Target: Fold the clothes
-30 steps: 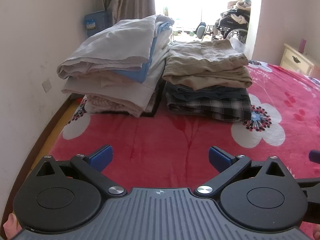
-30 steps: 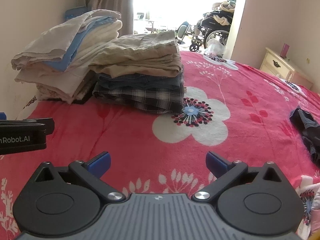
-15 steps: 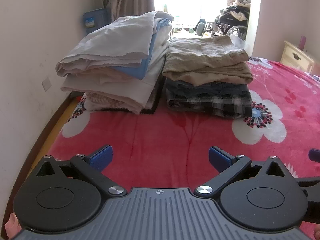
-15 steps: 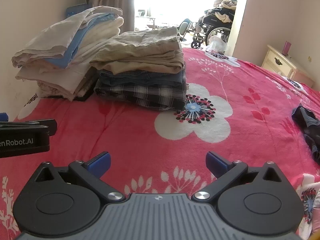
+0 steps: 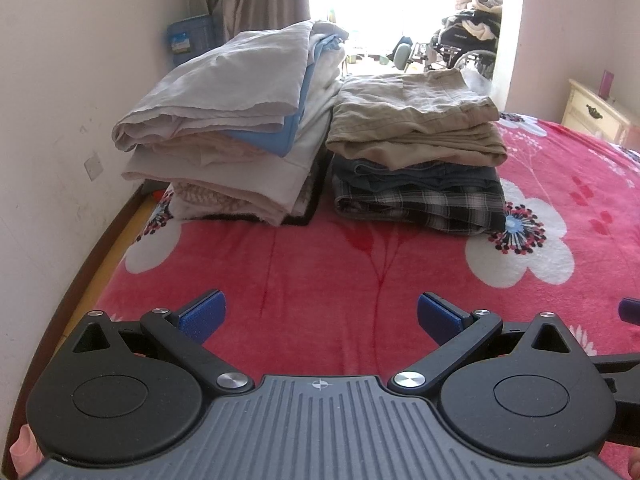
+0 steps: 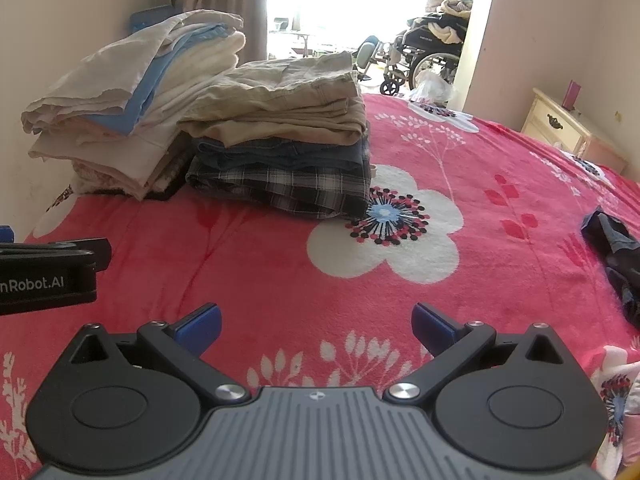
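Pink floral bedspread point(image 5: 320, 280) covers the bed. Against the wall sit two folded stacks side by side: pale linens point(image 5: 224, 136) and khaki trousers over plaid point(image 5: 416, 160). A dark crumpled garment point(image 6: 616, 256) lies well apart. Left hand-held gripper point(image 5: 318, 316) and right hand-held gripper point(image 6: 316, 322) hover spread wide, empty.
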Demonstrator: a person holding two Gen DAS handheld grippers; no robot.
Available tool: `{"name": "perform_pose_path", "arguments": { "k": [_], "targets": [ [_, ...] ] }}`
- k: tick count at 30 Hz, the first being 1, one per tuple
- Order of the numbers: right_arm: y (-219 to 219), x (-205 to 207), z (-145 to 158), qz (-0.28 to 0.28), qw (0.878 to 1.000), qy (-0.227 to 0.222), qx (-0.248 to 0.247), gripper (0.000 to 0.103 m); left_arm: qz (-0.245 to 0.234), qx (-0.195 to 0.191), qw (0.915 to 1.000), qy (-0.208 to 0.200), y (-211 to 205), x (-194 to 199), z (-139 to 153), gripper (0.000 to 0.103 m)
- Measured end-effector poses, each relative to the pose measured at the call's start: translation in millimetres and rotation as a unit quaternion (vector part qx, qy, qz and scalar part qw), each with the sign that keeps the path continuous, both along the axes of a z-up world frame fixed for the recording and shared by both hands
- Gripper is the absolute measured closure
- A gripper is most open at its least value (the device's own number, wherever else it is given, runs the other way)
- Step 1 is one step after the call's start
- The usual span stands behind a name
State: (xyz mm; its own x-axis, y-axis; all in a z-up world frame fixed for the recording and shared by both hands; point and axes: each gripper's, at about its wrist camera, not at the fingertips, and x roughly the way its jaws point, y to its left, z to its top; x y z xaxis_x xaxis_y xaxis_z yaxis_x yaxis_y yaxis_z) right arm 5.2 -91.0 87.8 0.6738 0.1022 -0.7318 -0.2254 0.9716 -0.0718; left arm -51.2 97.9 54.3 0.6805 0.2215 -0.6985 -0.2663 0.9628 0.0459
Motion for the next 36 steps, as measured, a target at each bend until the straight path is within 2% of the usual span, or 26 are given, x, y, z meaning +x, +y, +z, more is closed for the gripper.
{"name": "perform_pose_path", "arguments": {
  "k": [36],
  "targets": [
    [1.0, -1.1, 2.7, -0.006, 1.0, -0.002, -0.004, 0.0, 0.003, 0.003, 1.0, -0.002, -0.5, -2.0, 1.1, 0.0]
  ]
}}
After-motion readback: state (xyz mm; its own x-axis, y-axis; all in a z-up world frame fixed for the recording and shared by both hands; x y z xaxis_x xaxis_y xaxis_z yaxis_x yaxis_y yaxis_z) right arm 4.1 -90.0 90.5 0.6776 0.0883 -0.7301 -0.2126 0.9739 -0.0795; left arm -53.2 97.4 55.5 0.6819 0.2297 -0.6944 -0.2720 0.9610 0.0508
